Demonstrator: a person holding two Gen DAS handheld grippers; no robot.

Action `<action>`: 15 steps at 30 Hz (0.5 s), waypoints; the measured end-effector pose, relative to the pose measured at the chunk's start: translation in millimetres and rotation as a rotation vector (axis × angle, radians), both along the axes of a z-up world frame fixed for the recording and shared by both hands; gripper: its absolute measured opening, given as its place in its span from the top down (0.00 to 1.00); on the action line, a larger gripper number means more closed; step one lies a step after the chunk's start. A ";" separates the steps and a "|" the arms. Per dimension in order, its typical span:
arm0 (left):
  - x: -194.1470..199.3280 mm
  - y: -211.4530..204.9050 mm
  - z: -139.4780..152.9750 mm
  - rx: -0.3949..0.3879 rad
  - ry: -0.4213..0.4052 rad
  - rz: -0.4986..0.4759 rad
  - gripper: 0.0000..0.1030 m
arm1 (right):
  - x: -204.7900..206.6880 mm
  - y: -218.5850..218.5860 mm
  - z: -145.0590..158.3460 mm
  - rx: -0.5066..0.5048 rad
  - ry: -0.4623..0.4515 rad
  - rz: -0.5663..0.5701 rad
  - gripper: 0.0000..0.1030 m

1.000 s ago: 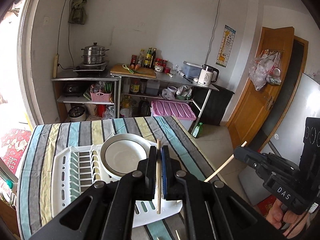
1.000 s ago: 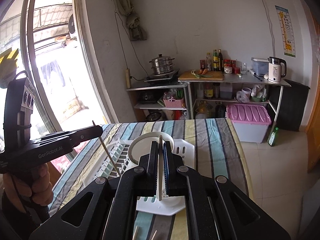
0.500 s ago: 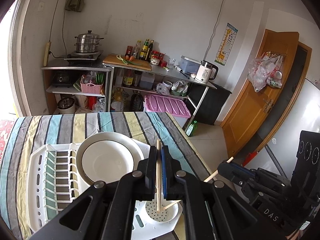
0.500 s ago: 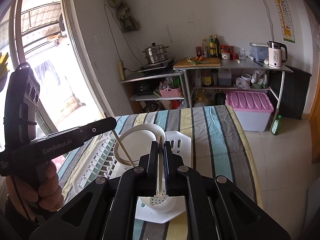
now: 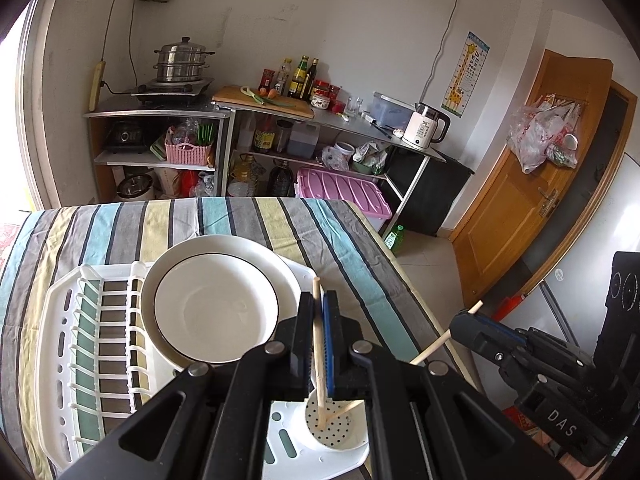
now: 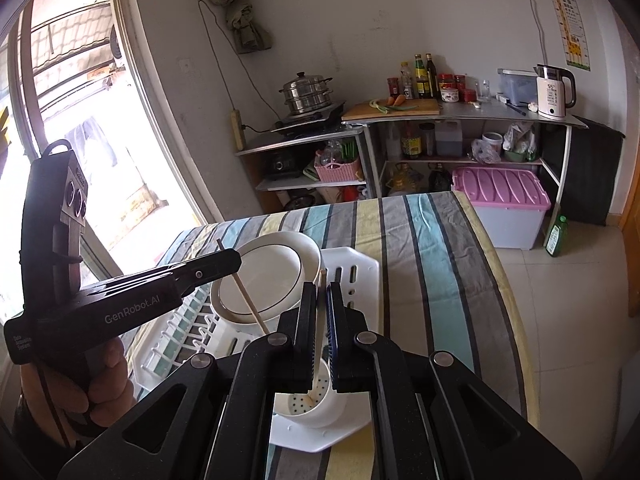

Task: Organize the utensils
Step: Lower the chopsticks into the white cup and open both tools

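Observation:
My left gripper (image 5: pixel 318 312) is shut on a wooden chopstick (image 5: pixel 319 360). Its lower tip rests inside the white perforated utensil cup (image 5: pixel 338 426) at the near corner of the white dish rack (image 5: pixel 64 344). My right gripper (image 6: pixel 320 296) is shut on a second chopstick (image 6: pixel 318 344), whose tip is also in the cup (image 6: pixel 310 404). In the left wrist view the right gripper (image 5: pixel 464 322) holds its chopstick (image 5: pixel 430 348) slanting down into the cup. In the right wrist view the left gripper (image 6: pixel 228 260) holds its chopstick (image 6: pixel 248 300) over the plates.
White plates (image 5: pixel 216 304) lie stacked on the rack's right side. The rack sits on a striped tablecloth (image 5: pixel 280 220). Shelves with a steamer pot (image 5: pixel 182 60), bottles and a kettle (image 5: pixel 426 122) stand behind the table. A wooden door (image 5: pixel 532 184) is at the right.
Both grippers have moved down and in toward the rack's cup. The two chopstick tips, earlier held above the rack, now stand inside the cup.

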State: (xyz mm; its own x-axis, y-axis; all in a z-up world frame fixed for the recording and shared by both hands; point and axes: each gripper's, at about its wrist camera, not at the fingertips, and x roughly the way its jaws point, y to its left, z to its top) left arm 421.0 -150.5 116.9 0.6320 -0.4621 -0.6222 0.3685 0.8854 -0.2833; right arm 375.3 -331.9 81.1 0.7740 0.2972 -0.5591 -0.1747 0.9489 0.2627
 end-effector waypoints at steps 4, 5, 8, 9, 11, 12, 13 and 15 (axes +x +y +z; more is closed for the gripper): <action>0.9 1.7 -1.5 0.009 -0.012 -0.001 0.95 | 1.3 -3.9 -1.2 -0.011 0.012 -0.014 0.95; 1.2 2.9 -1.5 0.010 -0.012 0.002 0.94 | 2.2 -5.6 -1.6 -0.011 0.012 -0.018 0.95; 0.9 6.1 -2.7 0.005 -0.008 0.006 0.93 | 1.6 -8.0 -3.3 -0.011 0.021 -0.023 0.94; 0.8 6.7 -2.8 0.006 -0.007 0.009 0.90 | 1.6 -8.8 -4.2 -0.013 0.025 -0.026 0.92; 0.0 8.4 -3.3 0.005 -0.007 0.011 0.85 | 1.6 -10.0 -5.6 -0.019 0.031 -0.030 0.84; -0.6 9.1 -3.7 0.005 -0.007 0.011 0.83 | 1.2 -10.5 -6.4 -0.020 0.033 -0.029 0.81; -1.1 10.0 -4.1 0.005 -0.005 0.011 0.82 | 0.9 -11.3 -7.1 -0.020 0.036 -0.028 0.80; -2.7 12.1 -4.9 0.008 -0.006 0.013 0.80 | -0.8 -12.1 -8.1 -0.026 0.037 -0.032 0.79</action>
